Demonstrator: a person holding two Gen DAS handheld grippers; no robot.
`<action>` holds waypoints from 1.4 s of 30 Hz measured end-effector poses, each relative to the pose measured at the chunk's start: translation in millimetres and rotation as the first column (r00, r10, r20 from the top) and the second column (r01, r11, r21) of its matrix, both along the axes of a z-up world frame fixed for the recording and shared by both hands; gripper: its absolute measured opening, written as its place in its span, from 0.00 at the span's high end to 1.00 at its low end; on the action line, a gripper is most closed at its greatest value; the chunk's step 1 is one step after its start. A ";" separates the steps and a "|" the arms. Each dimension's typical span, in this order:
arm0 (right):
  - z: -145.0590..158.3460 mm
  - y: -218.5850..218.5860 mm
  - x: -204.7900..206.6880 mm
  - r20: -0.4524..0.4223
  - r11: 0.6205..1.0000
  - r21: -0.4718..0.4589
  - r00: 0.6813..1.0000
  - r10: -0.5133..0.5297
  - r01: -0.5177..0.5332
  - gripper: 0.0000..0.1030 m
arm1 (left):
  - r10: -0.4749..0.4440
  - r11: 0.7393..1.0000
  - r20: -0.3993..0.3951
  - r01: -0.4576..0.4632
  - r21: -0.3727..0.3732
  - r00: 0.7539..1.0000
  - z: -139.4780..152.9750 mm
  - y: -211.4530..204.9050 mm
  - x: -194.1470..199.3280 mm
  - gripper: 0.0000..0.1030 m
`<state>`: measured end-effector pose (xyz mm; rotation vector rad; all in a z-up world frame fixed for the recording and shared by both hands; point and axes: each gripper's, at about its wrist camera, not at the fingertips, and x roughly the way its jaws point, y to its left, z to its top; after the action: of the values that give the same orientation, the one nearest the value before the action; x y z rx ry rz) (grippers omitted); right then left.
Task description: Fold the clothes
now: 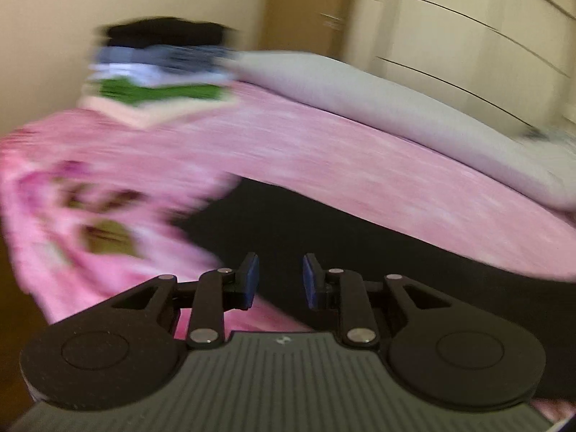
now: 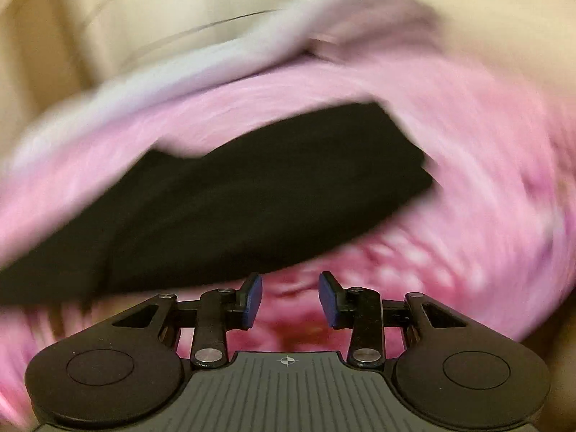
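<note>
A black garment [image 1: 324, 226] lies flat on the pink bedspread [image 1: 288, 144]; it also shows in the right wrist view [image 2: 252, 194], folded over into a long shape. My left gripper [image 1: 280, 277] is open and empty, just above the garment's near edge. My right gripper [image 2: 291, 297] is open and empty, over the pink bedspread [image 2: 468, 180] just in front of the garment's near edge. Both views are blurred by motion.
A stack of folded clothes [image 1: 158, 68], black, blue, white, green and pale pink, stands at the far left of the bed. A grey pillow [image 1: 396, 100] lies along the back, also in the right wrist view [image 2: 216, 64]. Cream wardrobe doors [image 1: 486, 36] stand behind.
</note>
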<state>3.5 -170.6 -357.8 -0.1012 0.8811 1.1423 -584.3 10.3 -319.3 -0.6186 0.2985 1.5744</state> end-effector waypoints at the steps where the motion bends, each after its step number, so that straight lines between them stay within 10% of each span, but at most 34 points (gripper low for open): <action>1: -1.2 -5.8 22.8 -0.107 0.997 0.042 0.993 -0.057 0.062 0.62 | -0.060 0.998 0.014 0.060 -0.005 0.998 -1.0 0.9 16.4 0.80; 10: -17.8 -25.2 122.1 -0.542 0.926 0.195 0.822 -0.174 0.324 0.62 | -0.382 0.917 0.158 0.395 -0.057 0.911 -14.0 16.2 126.6 0.80; 17: -33.6 -12.5 136.0 -0.612 0.905 0.209 0.771 -0.175 0.371 0.62 | -0.470 0.870 0.171 0.488 -0.078 0.866 -21.9 9.0 159.7 0.80; 22: -28.0 -4.5 140.1 -0.537 0.924 0.205 0.826 -0.170 0.323 1.00 | -0.466 0.868 0.164 0.485 -0.107 0.870 -30.4 13.8 160.7 0.80; 27: -11.8 -13.6 130.1 -0.375 0.921 0.265 0.911 -0.172 0.284 1.00 | -0.462 0.865 0.152 0.482 -0.138 0.874 -45.1 22.4 162.9 0.80; 33: -23.8 -5.3 126.7 -0.315 0.947 0.155 0.923 -0.221 0.280 1.00 | -0.452 0.872 0.140 0.470 -0.138 0.881 -48.9 23.7 158.8 0.86; 42: 3.2 9.4 72.0 0.022 0.990 0.016 0.990 -0.139 0.138 0.70 | -0.363 0.914 0.025 0.362 -0.186 0.931 -44.0 11.9 154.2 0.78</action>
<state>75.5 -161.2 -354.6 -0.0405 0.8465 1.0159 -430.1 22.1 -363.3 -0.6587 0.5430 1.1985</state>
